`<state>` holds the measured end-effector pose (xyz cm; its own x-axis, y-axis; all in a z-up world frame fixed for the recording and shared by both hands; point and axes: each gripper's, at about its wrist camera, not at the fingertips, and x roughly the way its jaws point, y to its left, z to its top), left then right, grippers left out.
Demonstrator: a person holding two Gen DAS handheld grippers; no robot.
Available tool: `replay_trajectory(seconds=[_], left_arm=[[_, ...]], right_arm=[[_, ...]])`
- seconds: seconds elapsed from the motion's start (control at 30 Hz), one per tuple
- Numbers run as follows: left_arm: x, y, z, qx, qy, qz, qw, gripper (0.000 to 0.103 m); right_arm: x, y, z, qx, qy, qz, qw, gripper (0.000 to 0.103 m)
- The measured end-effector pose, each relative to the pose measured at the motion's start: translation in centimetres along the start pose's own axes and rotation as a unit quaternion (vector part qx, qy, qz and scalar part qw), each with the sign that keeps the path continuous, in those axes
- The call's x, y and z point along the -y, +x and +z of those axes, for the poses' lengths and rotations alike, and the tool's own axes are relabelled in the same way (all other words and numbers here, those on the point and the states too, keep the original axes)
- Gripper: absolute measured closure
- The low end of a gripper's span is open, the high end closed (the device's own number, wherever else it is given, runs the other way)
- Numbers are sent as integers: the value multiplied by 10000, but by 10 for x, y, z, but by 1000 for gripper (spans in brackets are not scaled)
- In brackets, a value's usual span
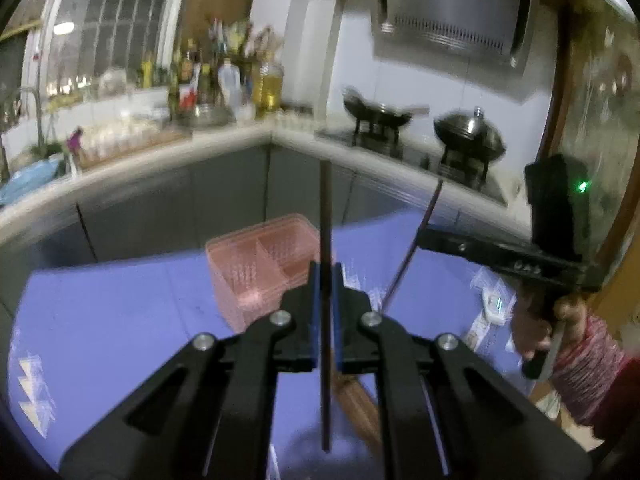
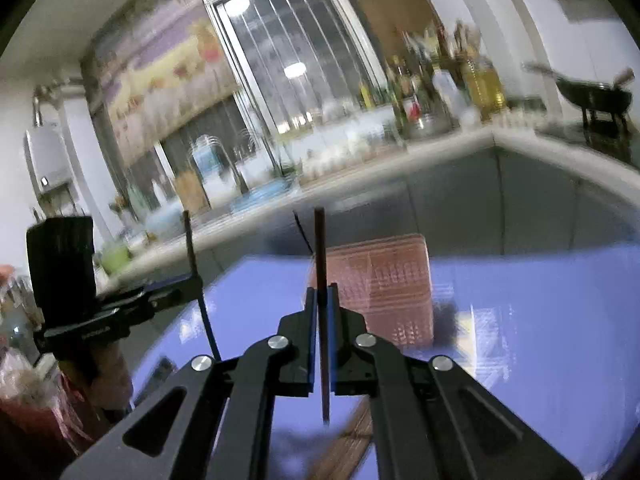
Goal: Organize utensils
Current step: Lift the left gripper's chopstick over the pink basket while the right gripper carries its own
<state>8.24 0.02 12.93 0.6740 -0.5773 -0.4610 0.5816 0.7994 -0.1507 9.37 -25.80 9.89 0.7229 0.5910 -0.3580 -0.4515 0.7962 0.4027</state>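
Observation:
My left gripper [image 1: 326,276] is shut on a dark chopstick [image 1: 326,216] that stands upright between its blue pads, above the blue table. My right gripper [image 2: 322,298] is shut on another dark chopstick [image 2: 320,248], also upright. A pink plastic utensil basket [image 1: 260,264] with two compartments sits on the table just beyond and left of the left gripper; it also shows in the right wrist view [image 2: 384,280], just beyond the right gripper. The right gripper with its chopstick [image 1: 416,240] shows in the left wrist view, and the left gripper with its chopstick [image 2: 192,248] in the right wrist view.
The blue table [image 1: 120,312] carries clear packets [image 1: 484,312] at its right side and a brown wooden piece [image 1: 356,404] under the grippers. Behind runs a kitchen counter [image 1: 224,140] with bottles [image 1: 268,84] and two woks [image 1: 468,136] on a stove.

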Motion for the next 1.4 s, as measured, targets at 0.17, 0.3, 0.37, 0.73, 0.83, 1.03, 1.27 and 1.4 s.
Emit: replay_trajectory(seconds=[0.17,0.3,0.37,0.73,0.83,1.03,1.27,1.4], left_arm=[[-8,-3,66,701,105,456,9964,98],[-24,28,95,904,182,829,9923,98],[-35,55,96,754,154,941,9926,98],[-66,156,27,-144,-130,1385,9902,97],[-67,157,17,-351,-195,1599,9863,68],[-57,94,23,306,-523,1820,9814,60],[-13,57,-47,-224,-643,1317,9889,61],[19,78,-116,-1231,-594,776,9876,78]], right_arm=[[-16,29,74,376,-383,-86,9985,98],[-24,69,98,174,-680,-330,9970,98],[-19,92,96,-14,-752,-424,9963,98],[11,163,32,-1010,-426,-845,9904,97],[16,157,34,-893,-102,-787,9928,96],[10,117,44,-431,145,-711,9964,75],[1,38,-5,-37,267,-599,9978,66],[5,26,-90,-665,305,-1039,9919,74]])
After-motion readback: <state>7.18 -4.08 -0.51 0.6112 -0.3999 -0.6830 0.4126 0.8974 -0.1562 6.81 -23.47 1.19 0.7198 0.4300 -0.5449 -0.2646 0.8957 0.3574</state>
